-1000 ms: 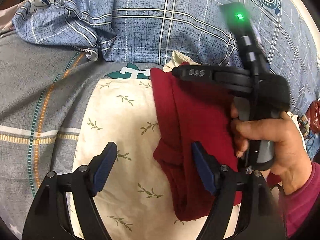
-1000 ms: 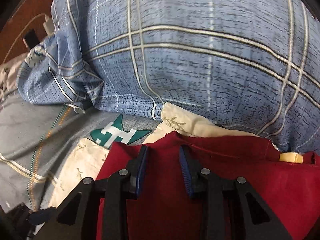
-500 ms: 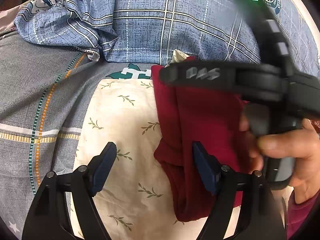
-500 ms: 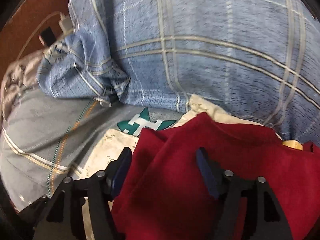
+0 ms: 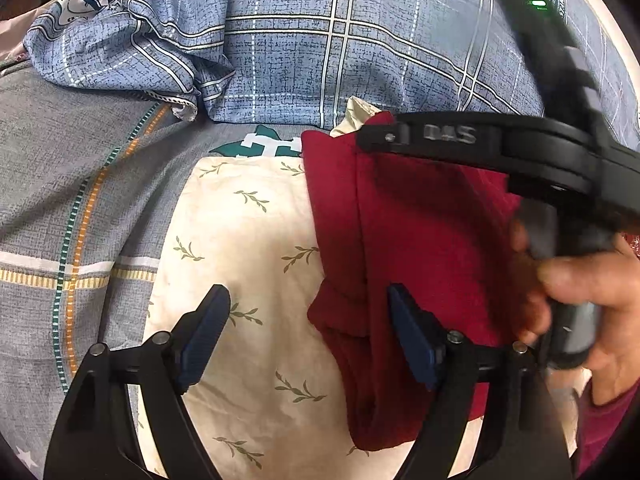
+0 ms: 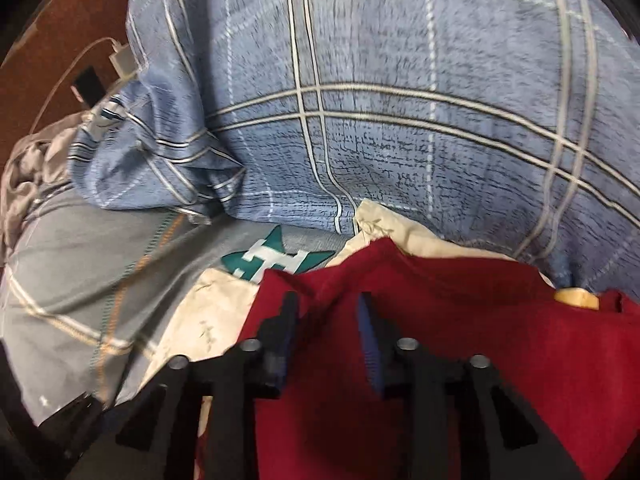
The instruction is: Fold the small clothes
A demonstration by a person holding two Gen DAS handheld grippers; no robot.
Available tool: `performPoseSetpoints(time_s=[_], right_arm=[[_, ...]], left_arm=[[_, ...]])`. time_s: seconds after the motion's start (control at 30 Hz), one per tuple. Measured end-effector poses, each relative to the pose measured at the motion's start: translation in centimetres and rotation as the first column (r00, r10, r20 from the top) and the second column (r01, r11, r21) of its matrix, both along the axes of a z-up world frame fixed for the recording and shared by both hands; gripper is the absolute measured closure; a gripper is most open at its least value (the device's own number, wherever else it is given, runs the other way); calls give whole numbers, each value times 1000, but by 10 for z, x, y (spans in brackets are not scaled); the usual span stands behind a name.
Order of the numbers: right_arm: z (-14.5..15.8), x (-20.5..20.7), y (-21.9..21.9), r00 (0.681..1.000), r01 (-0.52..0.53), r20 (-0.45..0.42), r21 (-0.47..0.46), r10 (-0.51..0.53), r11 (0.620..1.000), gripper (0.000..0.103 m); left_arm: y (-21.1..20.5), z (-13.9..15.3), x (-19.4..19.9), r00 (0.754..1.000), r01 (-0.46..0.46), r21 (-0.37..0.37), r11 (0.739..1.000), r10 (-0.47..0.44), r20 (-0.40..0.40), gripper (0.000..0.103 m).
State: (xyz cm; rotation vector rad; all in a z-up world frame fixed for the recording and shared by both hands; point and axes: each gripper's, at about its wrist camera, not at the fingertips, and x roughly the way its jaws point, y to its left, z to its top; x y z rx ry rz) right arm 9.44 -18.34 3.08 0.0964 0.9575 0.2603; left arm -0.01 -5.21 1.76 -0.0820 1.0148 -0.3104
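Left gripper (image 5: 308,340): jaws opening, wide apart over leaf-print cloth (image 5: 248,264), nothing clamped. Right gripper (image 6: 326,340): jaws closing around dark red garment (image 6: 460,320); contact uncertain.

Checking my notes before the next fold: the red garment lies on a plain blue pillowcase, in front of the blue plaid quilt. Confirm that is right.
Not quite. The red garment lies on a cream cloth printed with small leaf sprigs, not a plain blue pillowcase; the left wrist view shows it clearly. The rest holds: the blue plaid quilt lies behind it.
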Motion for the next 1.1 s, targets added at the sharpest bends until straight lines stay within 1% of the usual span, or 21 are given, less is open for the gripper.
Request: performPoseSetpoints(time_s=[0.1,0.13,0.2,0.23,0.27,0.33,0.43,0.47,0.53,0.57,0.63,0.7,0.73,0.77,0.8,0.83,0.87,0.9,0.97,1.03,1.1], right_arm=[[9,-11,5,999,-34,17,-23,35,999,66],[11,-13,7,999,-42,19,-30,43,999,68],[9,-13,15,998,-70,6,-56,70,996,77],[7,-12,20,997,-79,6,-76,80,994,87],[3,-11,24,997,-82,4,-96,83,992,90],[-5,-6,30,997,-73,-15,-107,71,992,90],[-4,-7,30,999,-44,-15,-83,43,996,85],[-2,-9,29,999,-33,-9,-71,32,997,73],[3,-11,27,1000,-29,-2,-57,29,998,56],[4,-12,27,1000,-25,0,-62,25,998,55],[4,-10,28,1000,-9,-10,-105,8,994,55],[-1,-6,32,1000,-3,-31,-131,-1,991,55],[-6,-4,34,999,-6,-42,-145,-1,989,53],[-9,-3,36,999,-11,-34,-163,6,987,54],[-10,-4,38,1000,-17,-20,-187,14,982,58],[-11,-4,39,1000,-19,-10,-204,17,979,68],[-10,-5,38,1000,-12,-1,-210,12,978,85],[-7,-6,35,1000,-5,11,-191,8,981,95],[3,-9,27,999,-18,25,-93,21,996,96],[7,-8,28,999,-25,33,-95,28,995,96],[-2,-2,30,1000,-21,7,-91,22,996,96]], left_arm=[[1,-1,0,1000,-4,-5,1000,4,-2,22],[2,-1,0,1000,-6,-8,1000,6,-4,22],[4,-1,0,1000,-7,-10,1000,7,-5,22],[5,-1,-1,1000,-7,-9,1000,7,-5,22],[5,-1,-1,1000,-7,-9,1000,7,-4,22],[7,-1,-1,1000,-7,-10,1000,7,-6,22],[10,-2,0,1000,-7,-18,1000,7,-14,22],[9,-3,0,1000,-8,-19,1000,8,-16,22],[8,-3,0,1000,-8,-18,1000,8,-16,22],[8,-3,0,1000,-9,-19,1000,9,-16,22],[8,-4,-1,1000,-10,-18,1000,9,-15,22],[7,-5,-1,1000,-10,-19,1000,10,-16,22],[7,-5,-1,1000,-10,-19,1000,10,-17,22],[7,-5,-1,1000,-11,-20,1000,11,-18,22],[7,-5,0,1000,-11,-20,1000,11,-18,22],[7,-5,0,1000,-10,-21,1000,10,-18,22],[8,-4,0,1000,-11,-24,1000,10,-20,22],[9,-4,0,1000,-12,-26,1000,11,-21,22],[10,-2,0,1000,-15,-31,999,14,-21,22],[10,-1,0,1000,-16,-29,999,16,-16,22],[9,-2,0,1000,-16,-25,1000,16,-20,22]])
